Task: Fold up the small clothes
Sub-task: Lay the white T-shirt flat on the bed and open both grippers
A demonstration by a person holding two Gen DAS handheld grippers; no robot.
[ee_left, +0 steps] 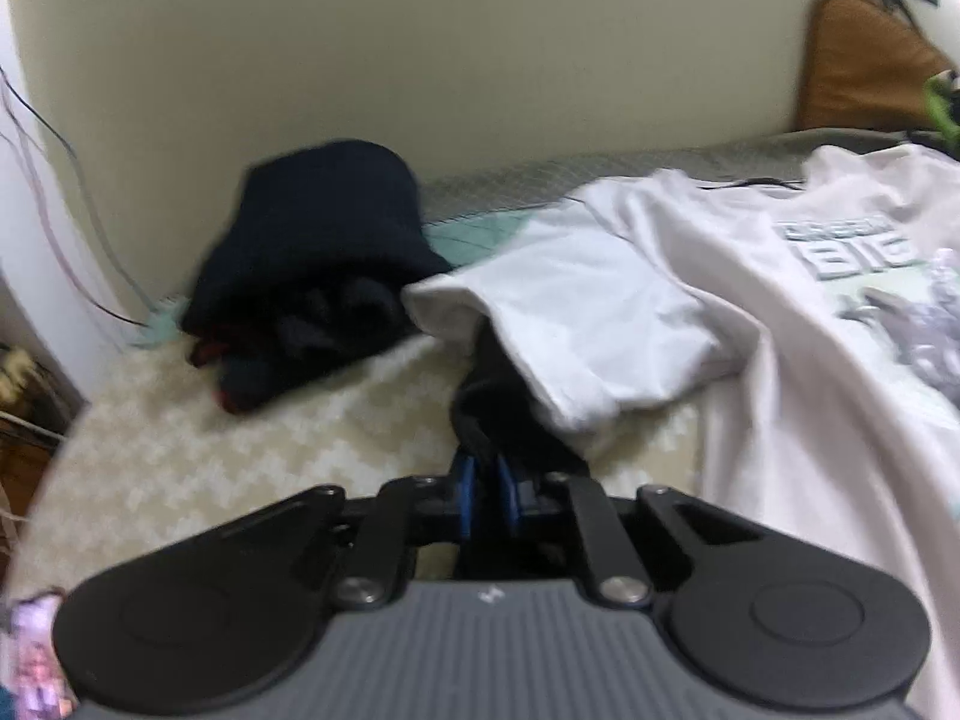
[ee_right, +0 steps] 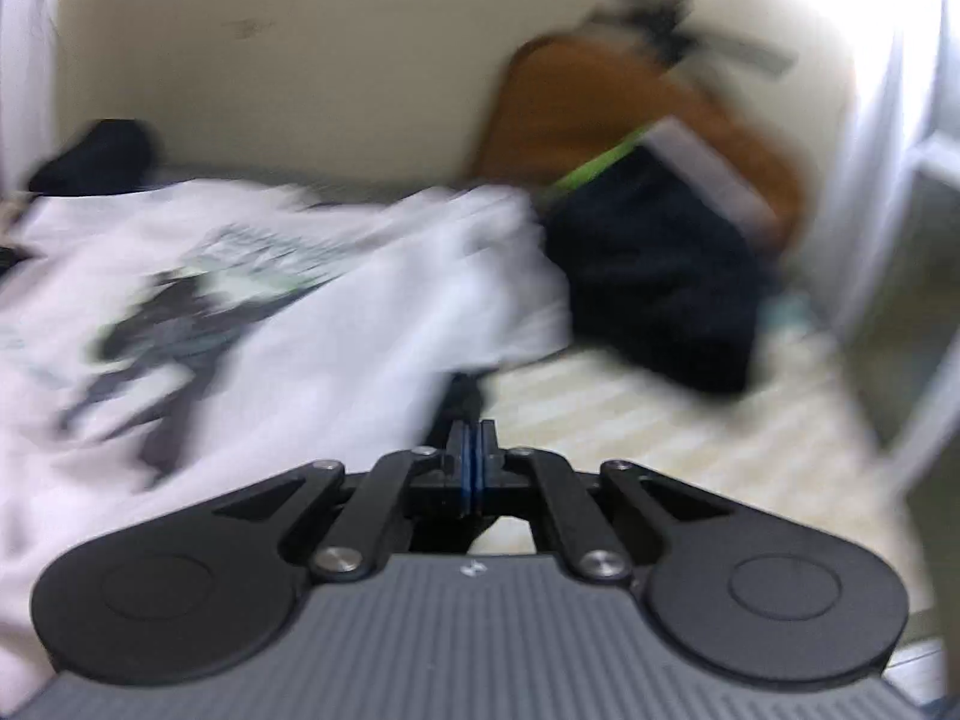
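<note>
Left of my left fingers [ee_left: 480,450] the pale bed cover [ee_left: 252,438] lies bare. Ahead sits a dark clothes pile [ee_left: 312,276]; the white shirt [ee_left: 750,300] blocks the right.

A white cotton T-shirt with a grey-green printed graphic [ee_left: 798,276] [ee_right: 252,300] lies rumpled, print up, on the cream patterned bedspread [ee_left: 240,444]. One short sleeve is raised off the bedspread, its open cuff pointing toward the dark clothes pile [ee_left: 318,264].

Each gripper, left gripper [ee_left: 487,420] and right gripper [ee_right: 467,405], is matte black with a ribbed grey body, two round black discs at 4 and 8 o'clock, silver screws on the linkage arms, and blue-edged fingers.
</note>
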